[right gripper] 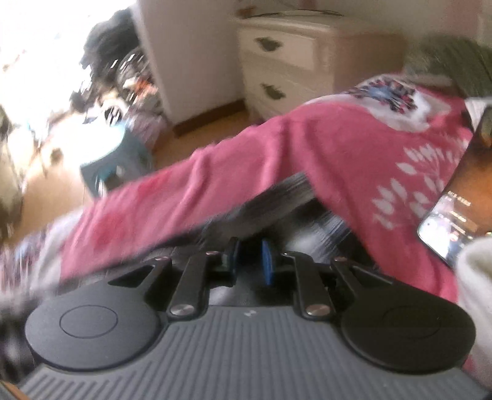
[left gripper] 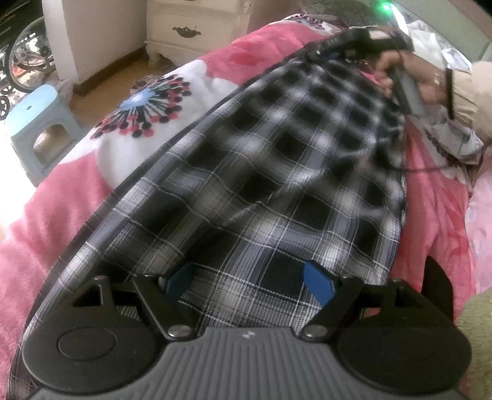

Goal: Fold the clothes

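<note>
While spread across a pink blanket (left gripper: 430, 200) on the bed, one black-and-white plaid garment (left gripper: 246, 172) fills the left wrist view. Left gripper (left gripper: 250, 283): jaws wide apart, both blue pads over the near cloth, clamping nothing. Right gripper (right gripper: 249, 258): jaws nearly closed on a fold of the same plaid cloth; view blurred. Also present: a cream dresser (left gripper: 190, 27), a light-blue stool (left gripper: 33, 123), a phone (right gripper: 452, 227) on the blanket.

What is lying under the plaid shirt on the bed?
The plaid shirt lies on a pink blanket with a flower pattern, which shows around its edges. What the blanket looks like directly below the shirt cannot be seen, because the cloth covers it.
</note>
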`<state>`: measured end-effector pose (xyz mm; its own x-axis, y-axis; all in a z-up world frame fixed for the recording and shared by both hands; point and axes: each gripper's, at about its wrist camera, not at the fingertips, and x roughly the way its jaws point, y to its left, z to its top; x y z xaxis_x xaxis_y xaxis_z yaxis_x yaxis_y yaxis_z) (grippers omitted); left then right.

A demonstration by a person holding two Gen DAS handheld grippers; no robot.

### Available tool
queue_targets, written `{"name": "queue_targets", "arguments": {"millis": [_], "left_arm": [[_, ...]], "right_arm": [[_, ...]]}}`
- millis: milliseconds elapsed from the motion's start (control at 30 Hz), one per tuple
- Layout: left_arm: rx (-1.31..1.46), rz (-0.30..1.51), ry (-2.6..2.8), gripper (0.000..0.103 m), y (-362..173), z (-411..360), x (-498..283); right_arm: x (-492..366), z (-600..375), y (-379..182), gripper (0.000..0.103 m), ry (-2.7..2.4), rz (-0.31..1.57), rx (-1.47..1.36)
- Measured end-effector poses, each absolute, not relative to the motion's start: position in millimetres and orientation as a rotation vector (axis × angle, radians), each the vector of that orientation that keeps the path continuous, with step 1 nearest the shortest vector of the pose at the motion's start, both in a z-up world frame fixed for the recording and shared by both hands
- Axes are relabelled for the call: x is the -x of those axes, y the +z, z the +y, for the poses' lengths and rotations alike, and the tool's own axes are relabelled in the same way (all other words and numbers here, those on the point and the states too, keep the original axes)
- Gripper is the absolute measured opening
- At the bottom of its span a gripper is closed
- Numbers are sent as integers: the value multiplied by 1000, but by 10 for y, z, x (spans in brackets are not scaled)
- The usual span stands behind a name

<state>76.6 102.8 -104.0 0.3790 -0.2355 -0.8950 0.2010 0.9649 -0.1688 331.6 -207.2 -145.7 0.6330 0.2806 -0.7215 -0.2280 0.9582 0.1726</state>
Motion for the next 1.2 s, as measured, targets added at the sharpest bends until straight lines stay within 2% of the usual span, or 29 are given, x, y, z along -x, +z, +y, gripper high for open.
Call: {"name": "queue_targets", "arguments": {"millis": [233,367,500,700,867,967,1100,1200], "left_arm": [[71,1149,-284,81,-1032,1103,-756],[85,1147,-289,81,-1030,1137,-744],[86,1144,-289,81,-1034,1152,-728],[65,1146,-285,81,-1020,1143,-677],[62,1151,-283,81,-1014,1150,-660],[57,1152,-283,81,-1017,1126,-663],[42,1158,-282,83,-1010,1060,-658],[19,1164,-287,83,-995,1023,-604]], "right_arm": [[-3392,-2211,-1296,15,225,777,-173],[-3091,-2129,-1155,16,394,848,-190],[-2910,-1834,-1292,16,531,939,-76],[-3336,-1818,-1485,9,417,914,-182],[-3247,-1832,-1239,14,360,865,-131],[-3004,-1792,-1144,15,514,920,-153],[-2937,-1531,-1382,11,570,1044,-11],[-3219,-1566,-1444,8,484,1003,-112]]}}
